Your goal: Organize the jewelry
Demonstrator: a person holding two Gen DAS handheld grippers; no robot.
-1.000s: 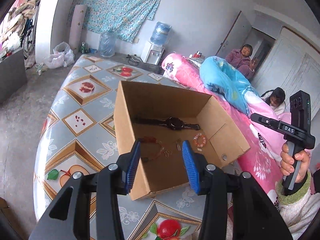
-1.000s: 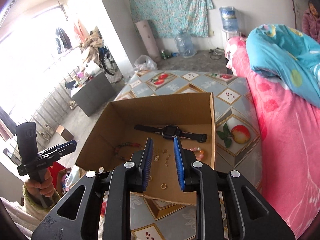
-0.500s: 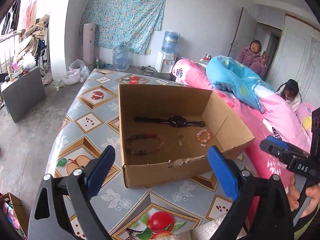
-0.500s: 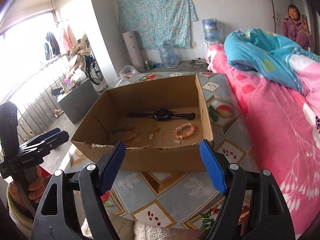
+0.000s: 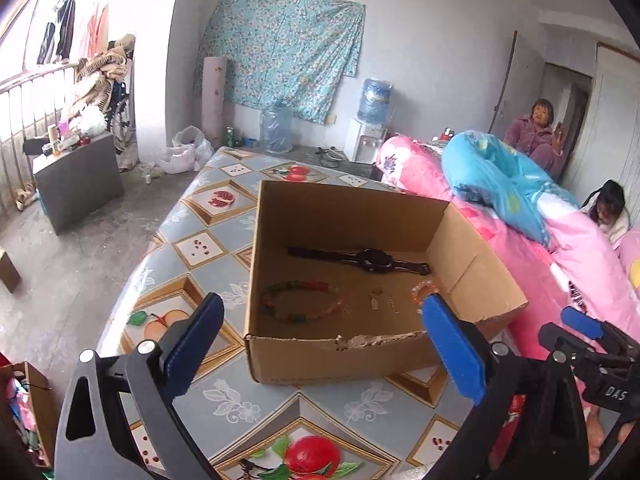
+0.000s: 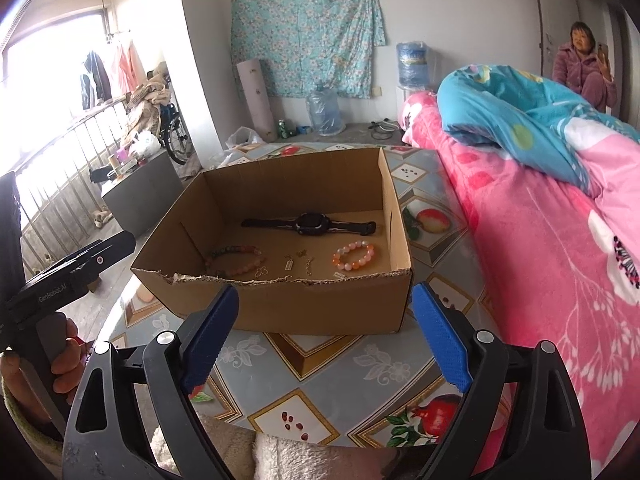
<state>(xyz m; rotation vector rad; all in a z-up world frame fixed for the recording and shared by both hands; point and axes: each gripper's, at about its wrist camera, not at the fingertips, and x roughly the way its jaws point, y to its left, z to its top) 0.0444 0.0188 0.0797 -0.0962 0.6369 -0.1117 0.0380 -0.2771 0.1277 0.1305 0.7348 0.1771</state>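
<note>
An open cardboard box (image 5: 340,360) stands on the table. Inside lie a black watch (image 5: 372,260), a multicoloured bead bracelet (image 5: 300,304), an orange-pink bead bracelet (image 5: 424,290) and small metal pieces (image 5: 380,300). My left gripper (image 5: 322,312) hovers just short of the box's torn front wall, its jaws opening wide with nothing held. In the right wrist view the watch (image 6: 312,224), both bracelets (image 6: 356,258) and the box (image 6: 320,308) show too. My right gripper (image 6: 325,294) also hangs before the front wall, jaws opening, nothing between its pads.
The table (image 5: 224,396) wears a grey fruit-patterned cloth. A bed with pink (image 6: 540,240) and blue quilts (image 6: 520,120) runs along the right. One person sits by the door (image 5: 536,136), another leans at the bed (image 5: 604,208). A grey cabinet (image 5: 76,180) stands on the left.
Both grippers have drawn back from over the box toward the near side of the table, and their jaws have spread from narrow to wide. The jewelry lies unmoved in the box.
</note>
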